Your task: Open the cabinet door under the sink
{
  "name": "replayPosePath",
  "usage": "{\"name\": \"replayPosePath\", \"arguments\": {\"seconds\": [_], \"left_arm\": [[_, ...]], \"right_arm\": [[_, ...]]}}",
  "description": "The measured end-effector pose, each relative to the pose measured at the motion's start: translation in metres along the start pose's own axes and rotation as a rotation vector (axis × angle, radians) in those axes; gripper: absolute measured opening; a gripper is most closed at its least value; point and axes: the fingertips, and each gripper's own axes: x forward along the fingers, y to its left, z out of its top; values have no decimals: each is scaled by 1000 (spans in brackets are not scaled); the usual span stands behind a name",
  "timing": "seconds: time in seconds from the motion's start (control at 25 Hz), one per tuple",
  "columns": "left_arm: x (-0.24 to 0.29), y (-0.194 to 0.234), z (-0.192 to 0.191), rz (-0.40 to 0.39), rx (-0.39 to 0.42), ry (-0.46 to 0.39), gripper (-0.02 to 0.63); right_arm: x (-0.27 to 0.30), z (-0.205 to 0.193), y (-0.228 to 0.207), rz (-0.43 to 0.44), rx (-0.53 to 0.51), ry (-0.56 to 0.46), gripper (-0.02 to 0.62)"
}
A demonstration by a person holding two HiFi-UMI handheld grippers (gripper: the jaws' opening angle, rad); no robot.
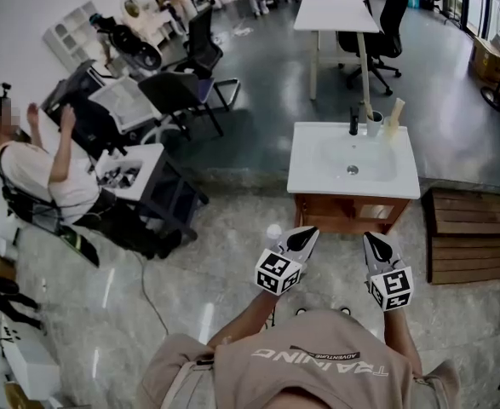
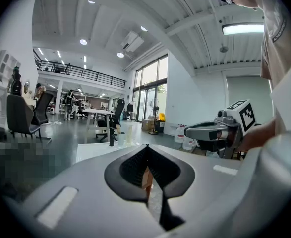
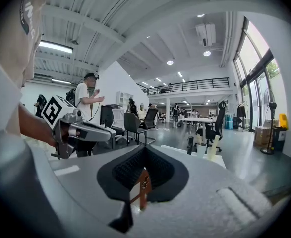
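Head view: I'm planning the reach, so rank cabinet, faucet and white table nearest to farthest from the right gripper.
1. Cabinet, just ahead of the right gripper, under the sink.
2. Faucet, at the sink's back edge.
3. White table, far behind.

The person's shirt [image 1: 318, 366] reads "TRAINING"; smaller print beside it, "ADVENTURE".
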Motion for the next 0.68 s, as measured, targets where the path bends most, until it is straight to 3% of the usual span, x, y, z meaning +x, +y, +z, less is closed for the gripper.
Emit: {"name": "replayPosePath", "arguments": {"seconds": [0.4, 0.68], "left_arm": [[-4, 4, -5, 28, -28, 19, 17], [1, -4, -4, -8, -53, 17, 17]], "right_arm": [[-4, -5, -20, -14, -20, 30, 2], [-1, -13, -14, 8, -14, 38, 2]]}}
